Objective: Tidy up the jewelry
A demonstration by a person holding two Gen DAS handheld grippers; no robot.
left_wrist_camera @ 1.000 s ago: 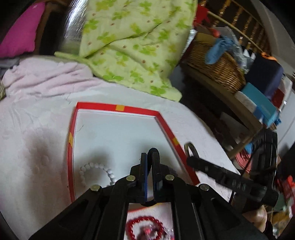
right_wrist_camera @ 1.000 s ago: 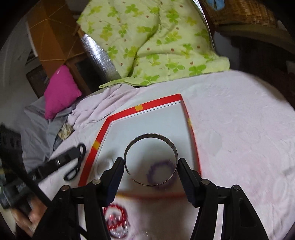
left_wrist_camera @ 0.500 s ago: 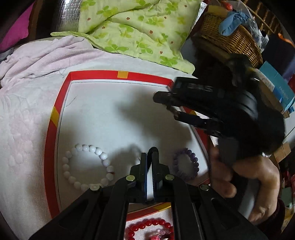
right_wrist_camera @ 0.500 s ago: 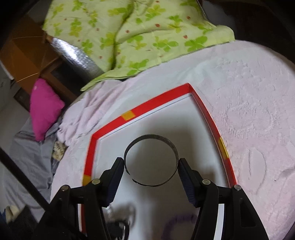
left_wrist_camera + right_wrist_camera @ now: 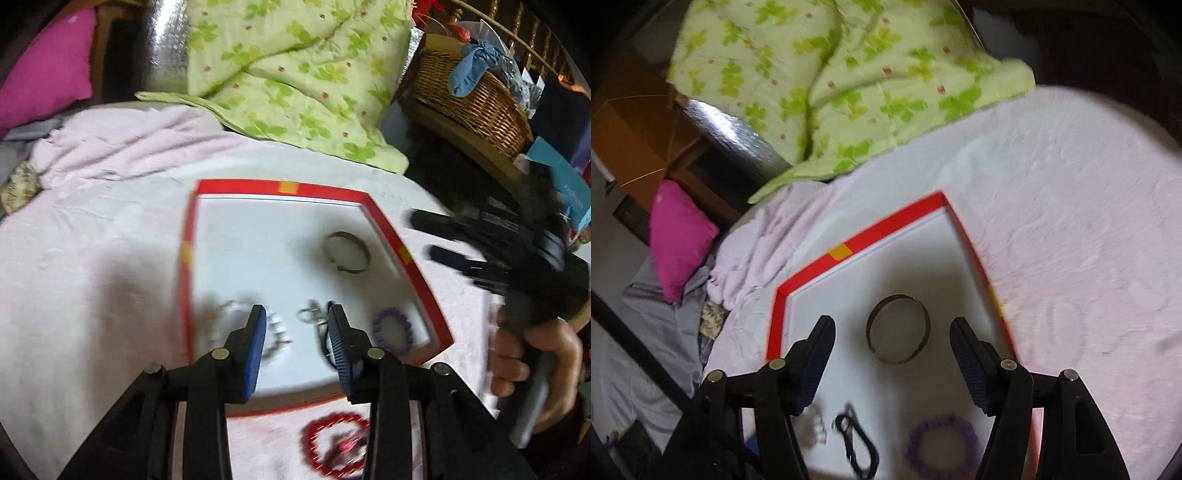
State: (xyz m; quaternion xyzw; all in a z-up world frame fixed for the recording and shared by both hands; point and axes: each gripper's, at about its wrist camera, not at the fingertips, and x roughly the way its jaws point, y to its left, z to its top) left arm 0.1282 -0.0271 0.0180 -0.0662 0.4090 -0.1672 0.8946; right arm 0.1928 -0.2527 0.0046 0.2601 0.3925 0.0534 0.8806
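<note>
A red-rimmed white tray [image 5: 280,187] lies on the pink bed cover. In it lie a metal bangle [image 5: 346,252], a purple bead bracelet [image 5: 392,329], a white bead bracelet [image 5: 273,334] and a dark clasp piece [image 5: 314,317]. A red bead bracelet [image 5: 338,443] lies outside the tray's near edge. My left gripper [image 5: 297,326] is open and empty over the tray's near part. My right gripper [image 5: 892,334] is open, with the bangle [image 5: 898,328] lying free on the tray [image 5: 860,240] between its fingers. The purple bracelet [image 5: 942,448] and clasp piece [image 5: 857,439] lie nearer.
A green patterned quilt [image 5: 295,81] lies beyond the tray. A pink pillow [image 5: 44,66] sits at the far left. A wicker basket [image 5: 476,99] stands on a shelf at the right, past the bed's edge. The right gripper [image 5: 498,251] appears at the right in the left wrist view.
My right gripper has let go of the bangle, which now lies in the tray, and has drawn back. My left gripper has opened and the clasp piece now lies in the tray.
</note>
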